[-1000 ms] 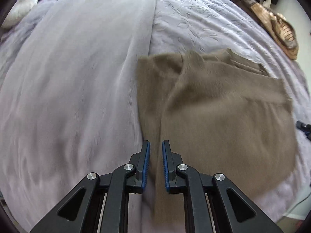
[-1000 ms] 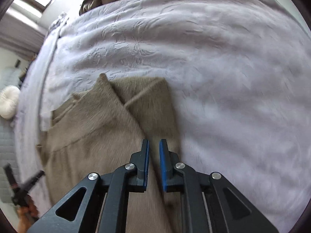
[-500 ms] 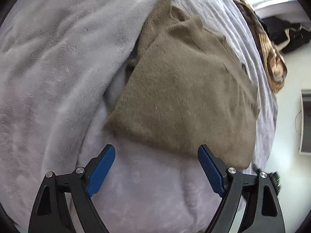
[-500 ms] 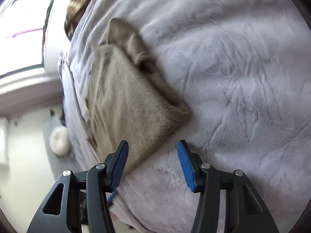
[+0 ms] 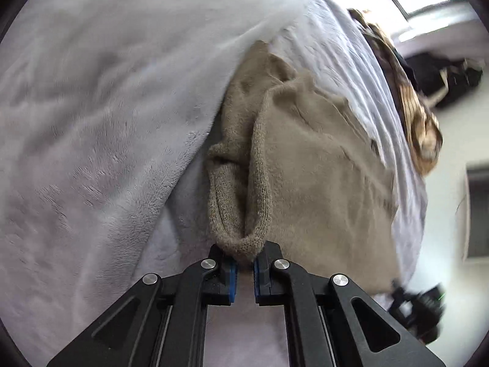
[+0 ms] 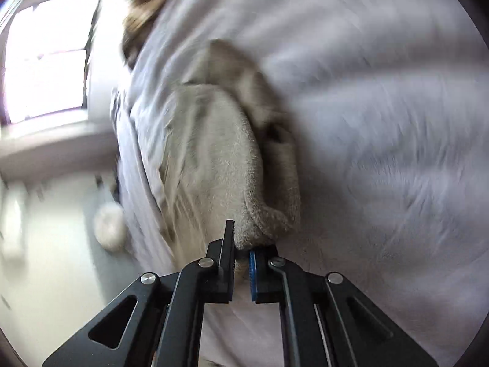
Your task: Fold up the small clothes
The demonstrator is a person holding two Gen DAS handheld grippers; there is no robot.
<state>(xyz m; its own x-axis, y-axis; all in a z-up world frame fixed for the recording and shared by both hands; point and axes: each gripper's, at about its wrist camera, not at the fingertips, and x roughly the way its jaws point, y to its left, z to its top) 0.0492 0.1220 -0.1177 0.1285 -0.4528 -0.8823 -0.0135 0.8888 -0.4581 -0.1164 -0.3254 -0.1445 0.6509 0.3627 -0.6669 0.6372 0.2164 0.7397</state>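
Observation:
A folded brown knitted garment (image 5: 321,165) lies on the pale lilac fleece bed cover (image 5: 91,122). My left gripper (image 5: 244,264) is shut on the garment's near left corner, where the folded edge bunches between the blue pads. In the right wrist view the same garment (image 6: 207,159) runs away from me, and my right gripper (image 6: 241,253) is shut on its near right corner. Both views are motion-blurred.
A tan and brown striped cloth (image 5: 418,125) lies at the bed's far edge, also in the right wrist view (image 6: 143,3). Dark bags (image 5: 440,73) sit beyond it. A white round cushion (image 6: 110,226) lies on the floor. A bright window (image 6: 45,61) is at left.
Half a second ago both grippers were open, hovering before the garment's near edge. Now both have moved in and shut on its near corners, bunching the fabric.

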